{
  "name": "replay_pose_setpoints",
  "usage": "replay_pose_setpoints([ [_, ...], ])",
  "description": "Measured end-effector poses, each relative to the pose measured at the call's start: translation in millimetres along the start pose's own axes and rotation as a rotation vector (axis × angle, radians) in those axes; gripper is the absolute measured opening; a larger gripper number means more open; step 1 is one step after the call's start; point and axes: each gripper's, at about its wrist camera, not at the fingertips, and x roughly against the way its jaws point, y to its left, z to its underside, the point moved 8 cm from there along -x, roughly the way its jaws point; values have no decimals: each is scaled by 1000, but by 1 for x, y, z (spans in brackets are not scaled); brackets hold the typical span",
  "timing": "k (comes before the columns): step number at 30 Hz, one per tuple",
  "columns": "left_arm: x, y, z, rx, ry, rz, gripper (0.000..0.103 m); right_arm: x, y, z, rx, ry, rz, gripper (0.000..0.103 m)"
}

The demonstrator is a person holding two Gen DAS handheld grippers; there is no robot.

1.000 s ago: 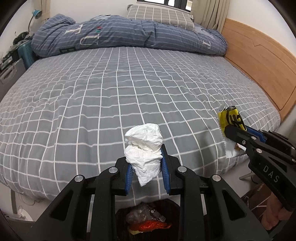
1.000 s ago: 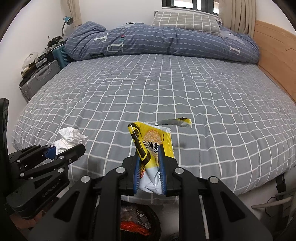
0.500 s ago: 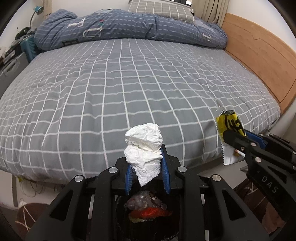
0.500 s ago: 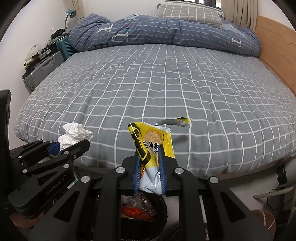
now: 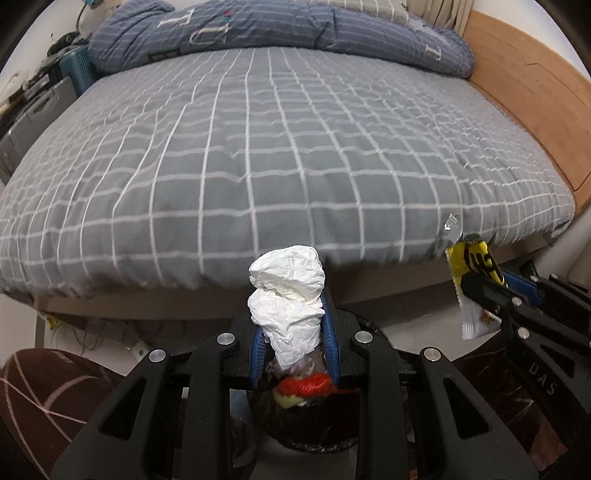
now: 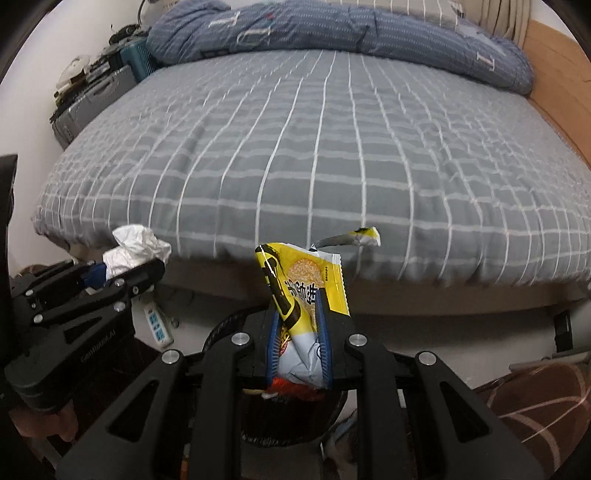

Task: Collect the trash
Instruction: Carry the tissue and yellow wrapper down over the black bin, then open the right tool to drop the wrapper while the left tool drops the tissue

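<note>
My left gripper (image 5: 293,334) is shut on a crumpled white tissue (image 5: 286,295), held above a black trash bin (image 5: 310,424) on the floor at the foot of the bed. The bin holds red and yellow rubbish (image 5: 303,386). My right gripper (image 6: 297,332) is shut on a yellow snack wrapper (image 6: 306,288), also above the bin (image 6: 291,417). The wrapper also shows at the right of the left wrist view (image 5: 474,284). The tissue shows at the left of the right wrist view (image 6: 133,247).
The grey checked bed (image 5: 280,147) fills the view ahead, with a blue duvet (image 5: 258,29) at its far end. A wooden board (image 5: 535,103) runs along the right. A power strip (image 6: 157,321) lies on the floor. Brown patterned rugs (image 5: 44,398) flank the bin.
Both grippers have pulled back from the bed and dropped lower, still holding tissue and wrapper. The bed edge has risen in view and the bin below shows more.
</note>
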Motion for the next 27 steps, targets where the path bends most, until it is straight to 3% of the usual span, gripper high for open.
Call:
replay_pose_setpoints([
  [10, -27, 21, 44, 22, 86, -8, 25, -44, 22, 47, 1, 158, -22, 17],
  [20, -56, 56, 67, 73, 160, -45, 25, -89, 51, 72, 9, 296, -60, 20],
  [27, -64, 80, 78, 125, 186, -63, 25, -109, 69, 82, 62, 347, -65, 23],
])
